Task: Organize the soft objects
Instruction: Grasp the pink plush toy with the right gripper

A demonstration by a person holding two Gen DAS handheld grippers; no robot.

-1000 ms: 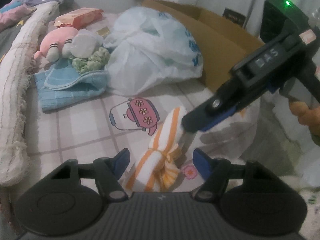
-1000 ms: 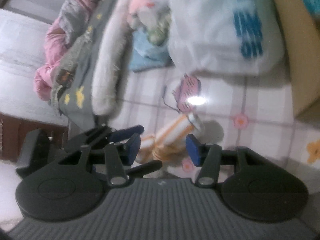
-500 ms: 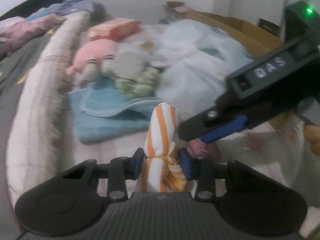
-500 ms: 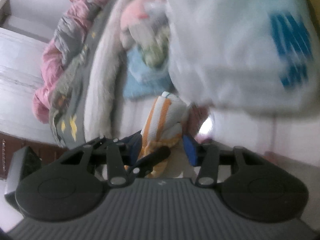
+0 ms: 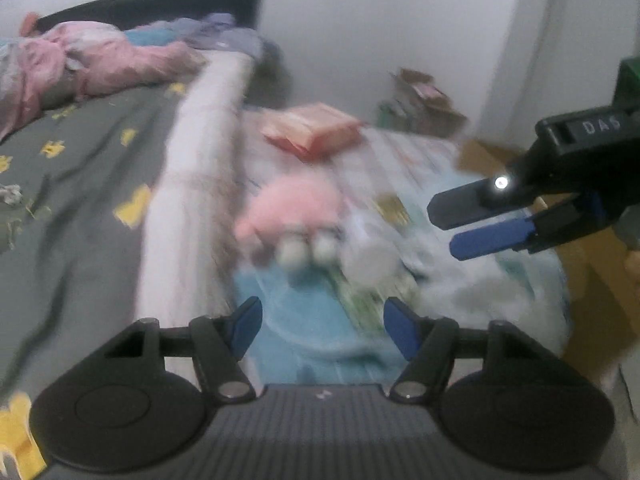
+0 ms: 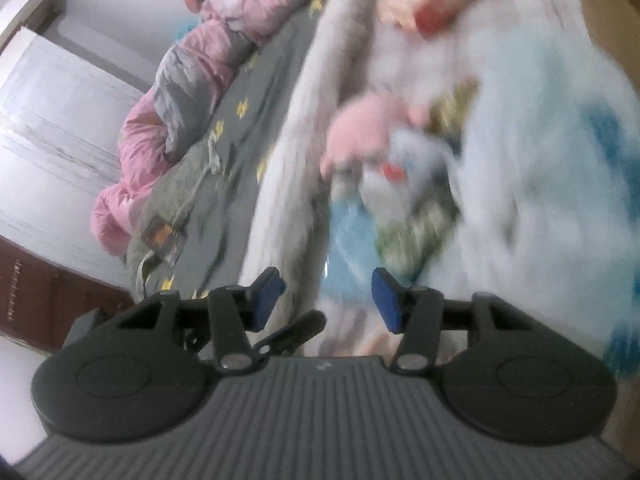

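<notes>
My left gripper (image 5: pixel 323 328) hangs over a light blue towel (image 5: pixel 312 320), its jaws opening and nothing between them. Just beyond the towel lies a blurred pink plush toy (image 5: pixel 292 208). My right gripper (image 5: pixel 444 228) reaches in from the right of the left wrist view. In its own view the right gripper (image 6: pixel 326 300) is also opening and holds nothing, above the blue towel (image 6: pixel 352 240) and near the pink plush (image 6: pixel 364 128). One left finger (image 6: pixel 292 332) shows low between the right jaws. The orange-striped cloth is out of sight.
A crumpled white plastic bag (image 5: pixel 480 288) and a cardboard box (image 5: pixel 592 292) lie to the right. An orange packet (image 5: pixel 312 130) sits farther back. A long cream bolster (image 5: pixel 192 200) borders the grey bedspread (image 5: pixel 80 184), which has a pink jacket (image 6: pixel 180 100) on it.
Half a second ago my left gripper was shut on the orange-striped rolled cloth. Now both grippers stand wider with nothing in them, the cloth is gone from view, and both have risen towards the plush pile.
</notes>
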